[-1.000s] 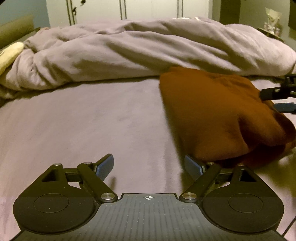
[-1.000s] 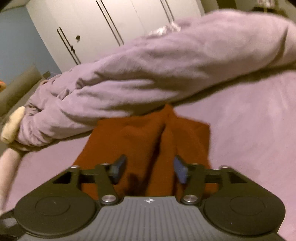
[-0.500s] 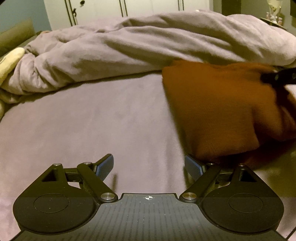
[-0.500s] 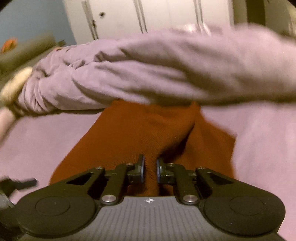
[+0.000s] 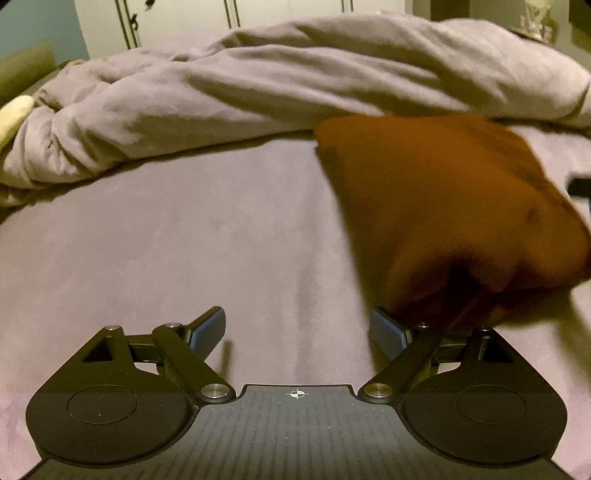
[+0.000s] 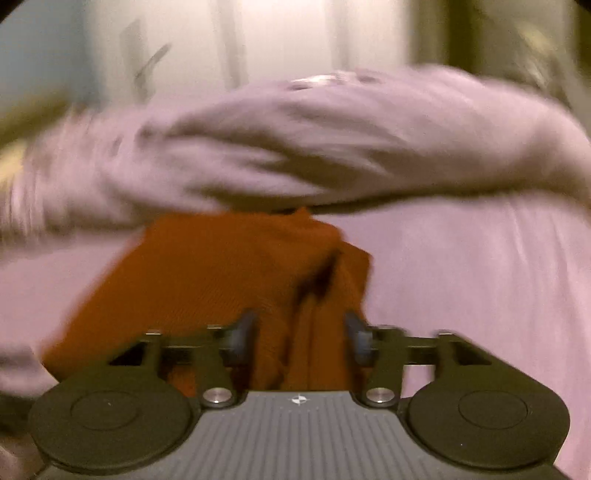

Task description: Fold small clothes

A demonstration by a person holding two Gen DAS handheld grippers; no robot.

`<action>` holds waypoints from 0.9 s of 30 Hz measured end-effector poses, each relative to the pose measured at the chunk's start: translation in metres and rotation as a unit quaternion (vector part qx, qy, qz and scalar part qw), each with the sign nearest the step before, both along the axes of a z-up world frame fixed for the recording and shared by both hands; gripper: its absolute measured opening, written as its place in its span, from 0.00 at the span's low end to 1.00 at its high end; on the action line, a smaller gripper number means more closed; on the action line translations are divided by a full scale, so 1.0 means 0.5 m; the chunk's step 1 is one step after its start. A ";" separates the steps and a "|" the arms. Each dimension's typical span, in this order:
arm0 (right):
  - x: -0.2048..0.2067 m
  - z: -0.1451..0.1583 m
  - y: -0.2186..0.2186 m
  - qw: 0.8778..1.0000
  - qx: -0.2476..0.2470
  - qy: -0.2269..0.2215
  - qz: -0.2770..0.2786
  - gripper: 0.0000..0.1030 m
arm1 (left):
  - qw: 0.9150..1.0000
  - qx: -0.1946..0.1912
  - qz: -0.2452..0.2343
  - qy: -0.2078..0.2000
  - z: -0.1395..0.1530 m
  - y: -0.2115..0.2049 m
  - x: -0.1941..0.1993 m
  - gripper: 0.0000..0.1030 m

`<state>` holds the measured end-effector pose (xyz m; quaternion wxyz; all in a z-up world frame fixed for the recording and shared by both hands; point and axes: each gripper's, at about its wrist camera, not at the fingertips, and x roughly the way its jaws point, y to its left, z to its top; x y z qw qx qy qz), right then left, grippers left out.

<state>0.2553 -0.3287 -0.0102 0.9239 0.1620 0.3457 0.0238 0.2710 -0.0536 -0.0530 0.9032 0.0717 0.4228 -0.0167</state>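
A rust-orange garment (image 5: 443,199) lies folded over on the mauve bed sheet (image 5: 184,251), at the right of the left wrist view. My left gripper (image 5: 297,330) is open and empty, low over the sheet, its right finger next to the garment's near edge. In the blurred right wrist view the garment (image 6: 221,273) lies just ahead. My right gripper (image 6: 299,336) is open, with a bunched fold of the garment between its fingers. A dark bit of the right gripper shows at the right edge of the left wrist view (image 5: 580,186).
A crumpled mauve duvet (image 5: 295,81) lies across the bed behind the garment. A pale yellow pillow (image 5: 14,114) sits at the far left. White wardrobe doors (image 5: 177,14) stand beyond the bed.
My right gripper shut on a fold of the garment half a second ago and has now opened. The garment has shifted and bunched at its near edge. My left gripper stayed open.
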 end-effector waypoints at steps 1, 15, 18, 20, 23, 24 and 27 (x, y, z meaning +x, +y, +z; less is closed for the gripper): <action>-0.020 -0.006 -0.021 0.999 0.049 0.010 -0.012 0.58 | 1.000 -0.001 0.000 -0.002 0.002 -0.004 -0.001 0.88; -0.052 -0.089 -0.039 0.951 0.302 0.055 -0.030 0.23 | 1.000 0.007 0.024 -0.005 0.009 -0.014 -0.008 0.88; -0.047 -0.077 -0.028 0.954 0.294 0.044 -0.024 0.25 | 1.000 0.002 0.029 -0.003 0.010 -0.013 -0.005 0.88; -0.043 -0.089 -0.026 0.952 0.299 0.060 -0.031 0.38 | 0.999 0.000 0.033 -0.002 0.010 -0.016 -0.004 0.87; -0.047 -0.115 -0.036 0.942 0.325 0.071 -0.038 0.49 | 1.000 0.003 0.029 -0.004 0.010 -0.021 -0.008 0.87; -0.046 -0.122 -0.038 0.936 0.344 0.069 -0.040 0.49 | 1.000 0.003 0.028 -0.004 0.011 -0.020 -0.009 0.87; -0.039 -0.132 -0.037 0.921 0.383 0.061 -0.040 0.54 | 1.000 0.003 0.027 -0.004 0.012 -0.019 -0.010 0.87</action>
